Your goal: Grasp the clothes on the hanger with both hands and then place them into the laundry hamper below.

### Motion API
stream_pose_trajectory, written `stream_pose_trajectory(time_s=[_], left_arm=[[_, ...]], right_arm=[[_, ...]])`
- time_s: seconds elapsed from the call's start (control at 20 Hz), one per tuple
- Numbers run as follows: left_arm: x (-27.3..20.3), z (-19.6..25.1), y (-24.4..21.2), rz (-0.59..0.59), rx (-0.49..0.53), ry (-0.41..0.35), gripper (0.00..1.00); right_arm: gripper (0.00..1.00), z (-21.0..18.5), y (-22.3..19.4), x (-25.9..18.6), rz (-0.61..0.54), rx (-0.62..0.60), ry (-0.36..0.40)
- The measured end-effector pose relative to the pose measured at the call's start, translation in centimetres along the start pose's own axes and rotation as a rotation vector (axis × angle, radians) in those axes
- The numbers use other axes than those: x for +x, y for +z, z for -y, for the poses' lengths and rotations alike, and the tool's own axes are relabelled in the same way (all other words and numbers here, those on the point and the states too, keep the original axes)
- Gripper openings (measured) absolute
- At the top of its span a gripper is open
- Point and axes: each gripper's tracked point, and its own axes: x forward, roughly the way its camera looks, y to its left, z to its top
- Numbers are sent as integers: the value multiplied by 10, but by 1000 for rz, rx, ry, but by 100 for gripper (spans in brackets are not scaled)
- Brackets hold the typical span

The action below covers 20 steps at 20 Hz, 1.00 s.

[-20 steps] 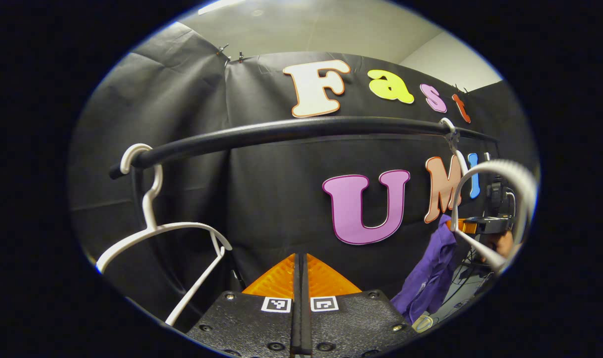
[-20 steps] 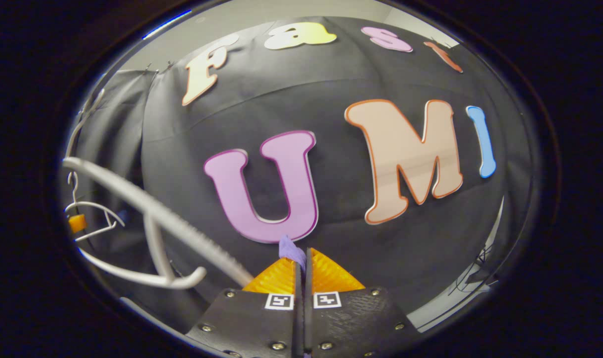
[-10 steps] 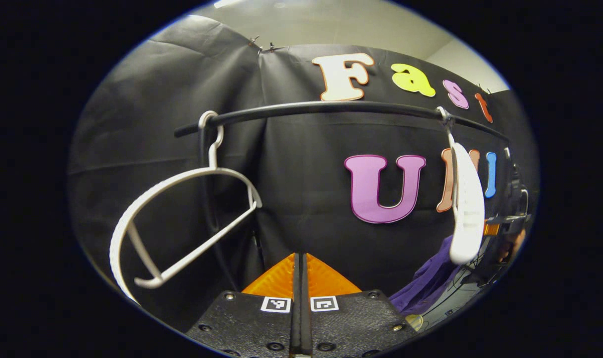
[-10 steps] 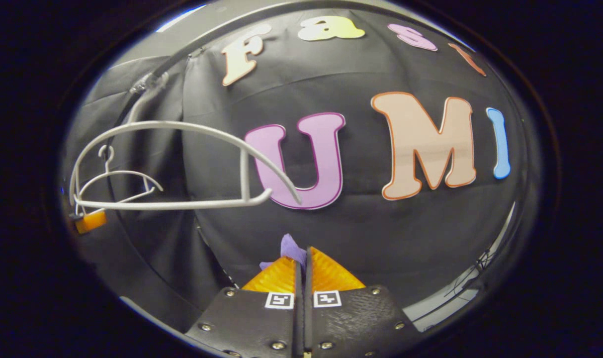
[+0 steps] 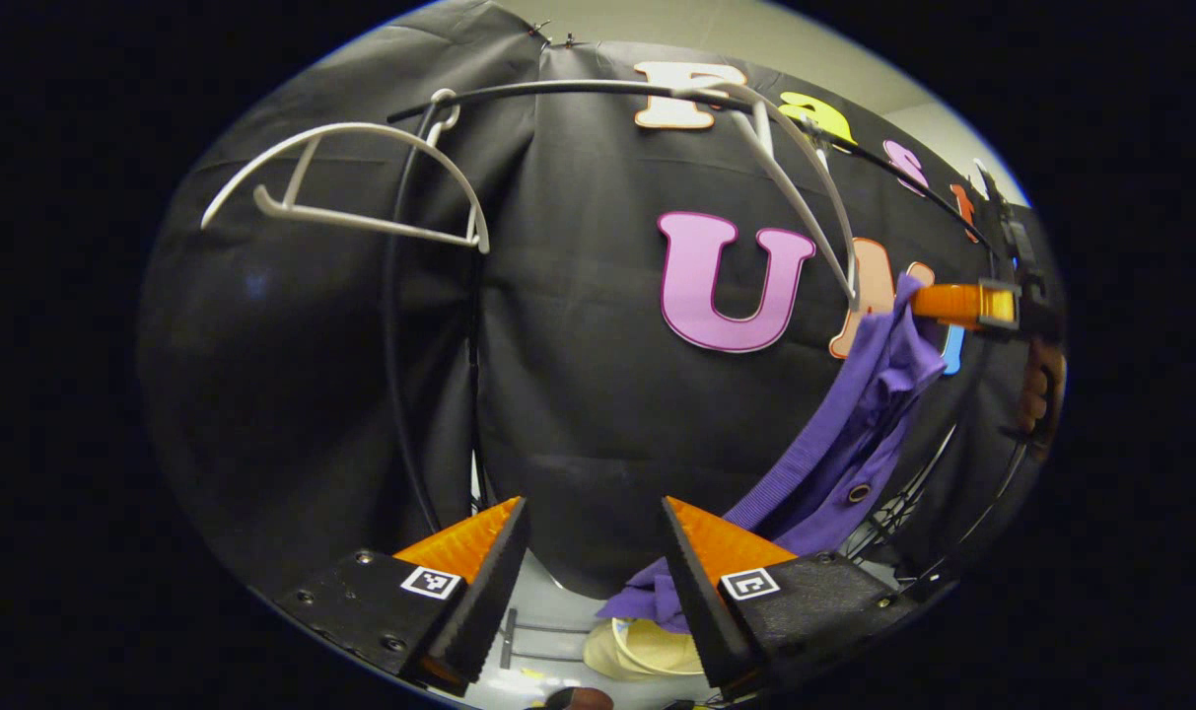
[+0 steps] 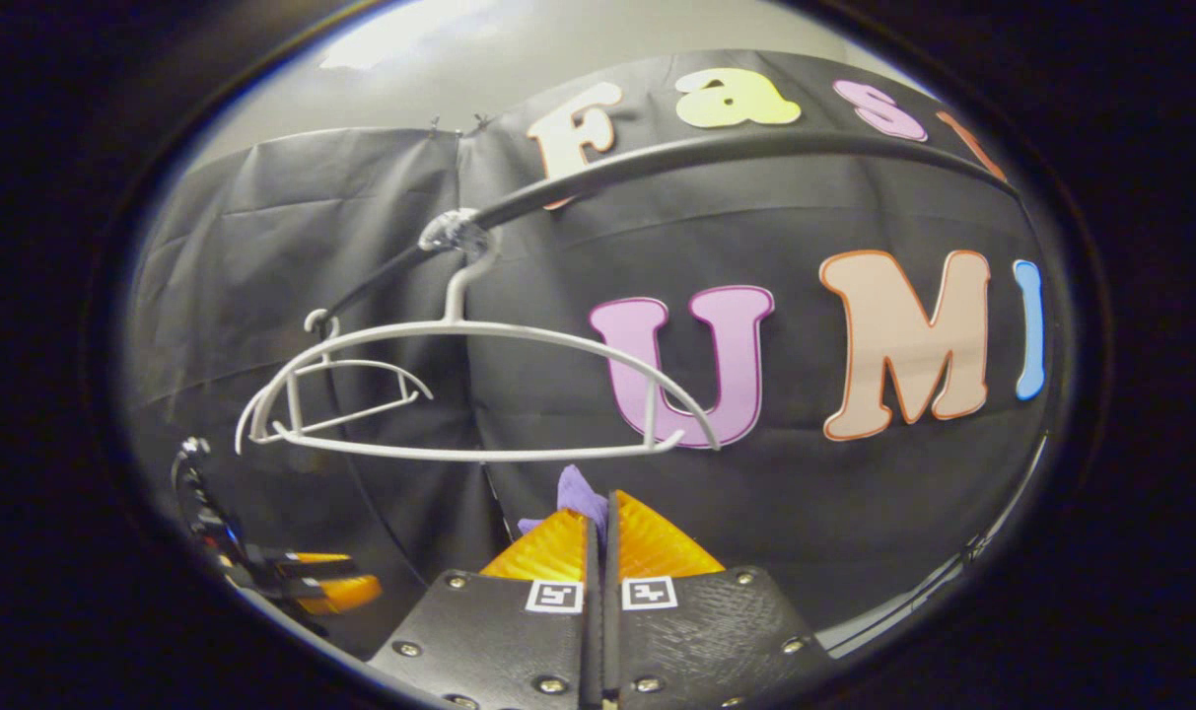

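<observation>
A purple garment (image 5: 854, 434) hangs off the hangers, dangling from my right gripper (image 5: 952, 303) at the right of the left gripper view. Its lower end drops behind the right finger of my left gripper (image 5: 588, 537), which stands open with nothing between its fingers. In the right gripper view my right gripper (image 6: 600, 513) is shut on a fold of the purple garment (image 6: 578, 490). A bare white hanger (image 6: 479, 394) hangs from the black rail (image 6: 716, 153) just above it. A pale rounded rim (image 5: 647, 646) that may be the hamper shows below the left gripper.
A second bare white hanger (image 5: 361, 187) hangs at the rail's left end beside a black upright post (image 5: 392, 375). The first bare hanger (image 5: 805, 187) sits tilted on the rail (image 5: 558, 89). My left gripper (image 6: 302, 582) appears low at the left in the right gripper view.
My left gripper has gone from shut to open and now points lower. The right gripper stays shut on the purple garment. Both hangers have swung on the rail.
</observation>
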Motion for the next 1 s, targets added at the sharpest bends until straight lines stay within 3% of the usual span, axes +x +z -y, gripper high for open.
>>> stream_pose_trajectory(time_s=[0.2,0.3,0.45,0.65,0.8,0.9,1.0], left_arm=[[15,84,-39,-66,17,-191,82],[30,104,-57,-81,61,-226,82],[50,121,-71,-93,28,-277,82],[74,129,-100,-145,63,-268,82],[97,130,-98,-158,53,-246,81],[104,128,-97,-194,58,-231,53],[113,114,-87,-161,94,-156,20]], right_arm=[[0,-17,18,-16,32,-21,44],[0,-26,29,-25,42,-26,47],[0,-30,44,-42,66,-27,43],[0,-31,59,-60,91,-52,19],[0,-14,43,-64,67,-74,-37],[0,-2,28,-65,54,-52,-75],[0,12,8,-68,35,-13,-108]])
